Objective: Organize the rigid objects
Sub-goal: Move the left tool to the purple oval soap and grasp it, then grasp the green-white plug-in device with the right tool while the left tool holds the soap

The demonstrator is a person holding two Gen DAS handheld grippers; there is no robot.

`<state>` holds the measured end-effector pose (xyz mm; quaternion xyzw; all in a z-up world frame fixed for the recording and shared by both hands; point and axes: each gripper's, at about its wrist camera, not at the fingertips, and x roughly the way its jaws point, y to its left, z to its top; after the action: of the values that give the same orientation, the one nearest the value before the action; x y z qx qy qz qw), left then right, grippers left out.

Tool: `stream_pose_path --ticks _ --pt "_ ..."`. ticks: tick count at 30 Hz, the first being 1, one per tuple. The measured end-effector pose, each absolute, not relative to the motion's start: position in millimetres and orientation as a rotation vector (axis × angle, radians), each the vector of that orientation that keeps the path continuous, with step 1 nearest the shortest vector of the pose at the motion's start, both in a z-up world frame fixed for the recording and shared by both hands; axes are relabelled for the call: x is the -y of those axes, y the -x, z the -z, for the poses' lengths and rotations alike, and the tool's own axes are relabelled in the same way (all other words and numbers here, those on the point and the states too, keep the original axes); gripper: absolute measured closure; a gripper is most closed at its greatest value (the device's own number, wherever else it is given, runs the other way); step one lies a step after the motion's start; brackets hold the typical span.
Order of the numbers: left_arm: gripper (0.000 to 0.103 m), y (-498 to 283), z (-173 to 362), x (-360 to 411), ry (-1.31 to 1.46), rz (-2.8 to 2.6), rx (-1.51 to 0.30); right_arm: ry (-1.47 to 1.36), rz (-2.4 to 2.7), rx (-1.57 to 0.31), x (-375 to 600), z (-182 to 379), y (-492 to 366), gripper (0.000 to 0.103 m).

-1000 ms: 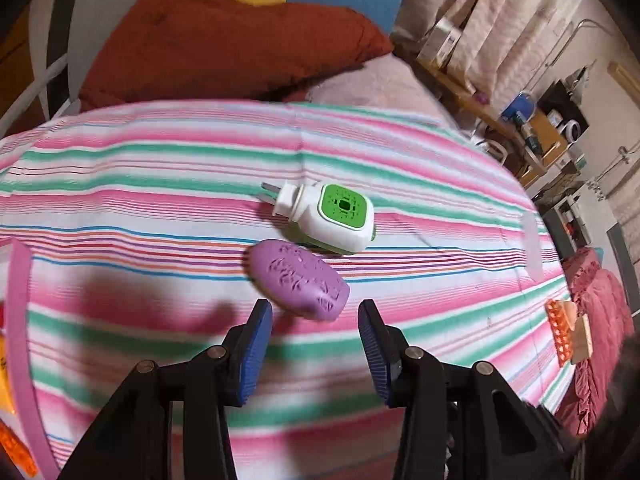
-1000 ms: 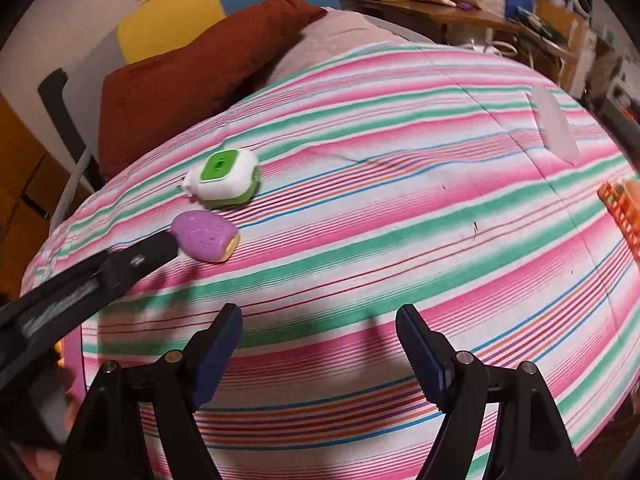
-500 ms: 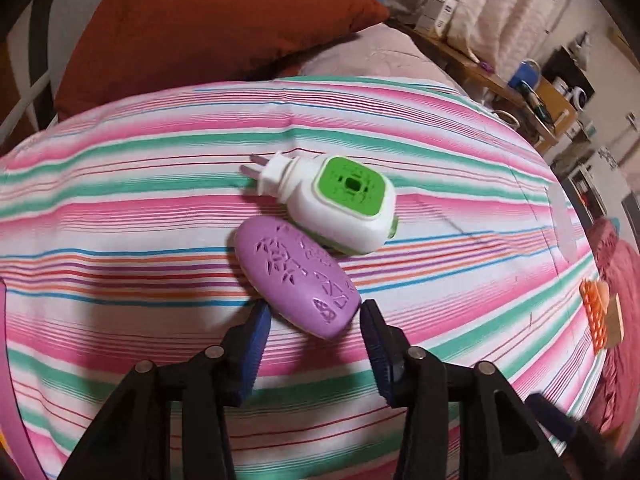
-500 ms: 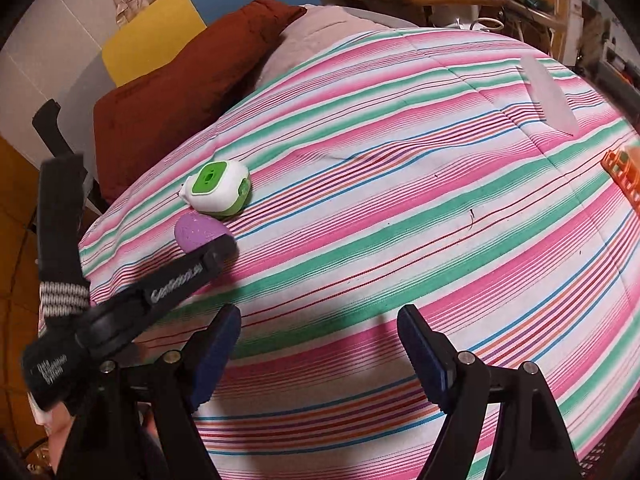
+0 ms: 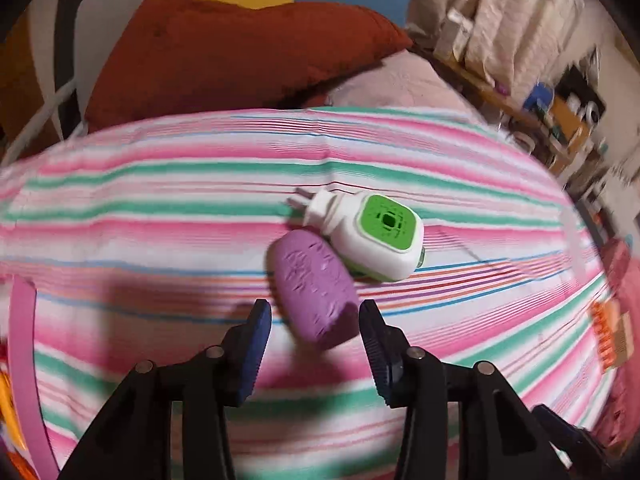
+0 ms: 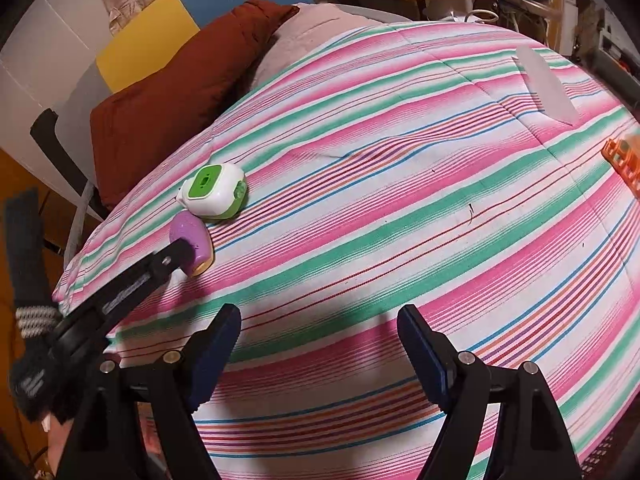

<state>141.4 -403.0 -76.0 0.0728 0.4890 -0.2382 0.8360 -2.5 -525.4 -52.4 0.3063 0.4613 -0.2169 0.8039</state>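
Between opening left gripper [image 5: 315,322] jaws, purple case [image 5: 314,290] near end blurred, ungripped; right gripper [image 6: 319,322] jaws open.

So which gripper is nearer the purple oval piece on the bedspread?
Left. The left gripper straddles the near end of the purple oval piece, jaws opening. The right gripper hangs open over bare bedspread, well off to the side.

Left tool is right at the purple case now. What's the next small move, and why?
Probably ease the left tool a little further down over the purple case, then close. Its jaws are opening, and only the case's near end sits between them, the pads not pressing it. The white-and-green plug-in lies right against the case's far end, so go gently to avoid nudging it.
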Motion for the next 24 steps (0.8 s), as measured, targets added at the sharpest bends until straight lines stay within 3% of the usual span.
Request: stream_pose_path --ticks 4,5,7,8,18,24 --pt "0.055 -146.0 84.8 407.9 -0.167 0.521 -1.030 -0.658 0.470 -0.994 525.6 55.1 2.3 0.022" --pt "0.057 -145.1 87.3 404.8 -0.172 0.537 -1.017 -0.659 0.469 -0.996 525.7 55.9 1.9 0.022" --pt "0.071 -140.8 90.2 397.3 -0.196 0.540 -0.992 -0.665 0.465 -0.996 524.8 56.9 1.3 0.022" --pt "0.071 -138.5 90.1 393.4 -0.203 0.541 -0.982 -0.667 0.459 -0.994 524.5 57.1 0.2 0.022" --pt "0.072 -102.2 91.6 326.4 -0.153 0.641 -0.909 -0.633 0.396 -0.968 514.6 54.9 -9.4 0.022" --pt "0.072 -100.2 93.7 302.0 -0.058 0.683 -0.910 -0.408 0.234 -0.900 486.2 40.8 -40.3 0.017"
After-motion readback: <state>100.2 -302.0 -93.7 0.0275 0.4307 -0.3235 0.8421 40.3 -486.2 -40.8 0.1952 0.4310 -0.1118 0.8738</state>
